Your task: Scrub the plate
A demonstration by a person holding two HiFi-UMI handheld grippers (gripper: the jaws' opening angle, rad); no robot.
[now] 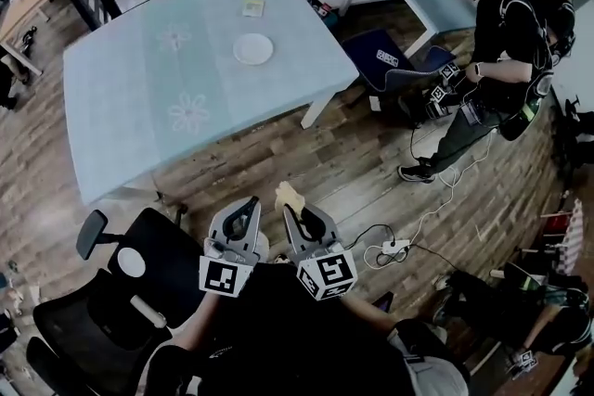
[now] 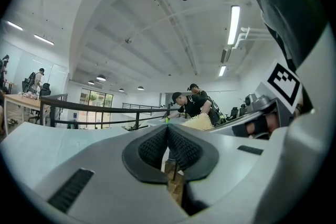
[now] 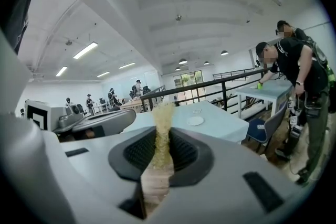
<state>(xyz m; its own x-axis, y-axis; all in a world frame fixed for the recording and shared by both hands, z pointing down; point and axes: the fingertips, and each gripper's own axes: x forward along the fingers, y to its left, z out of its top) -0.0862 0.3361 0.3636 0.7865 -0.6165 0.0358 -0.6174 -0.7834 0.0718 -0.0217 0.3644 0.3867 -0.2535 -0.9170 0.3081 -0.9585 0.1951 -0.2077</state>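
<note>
Plate (image 1: 253, 48), small, round, white, lying flat on a pale blue desk (image 1: 130, 97), well apart from both tools, right hand-held gripper (image 3: 163, 150) clamped on a yellowish fibrous scrubber (image 3: 163, 118), left hand-held gripper (image 2: 168, 138) pressed together on nothing, wooden plank floor (image 1: 353, 164), black office chair (image 1: 97, 306) nearby.
</note>
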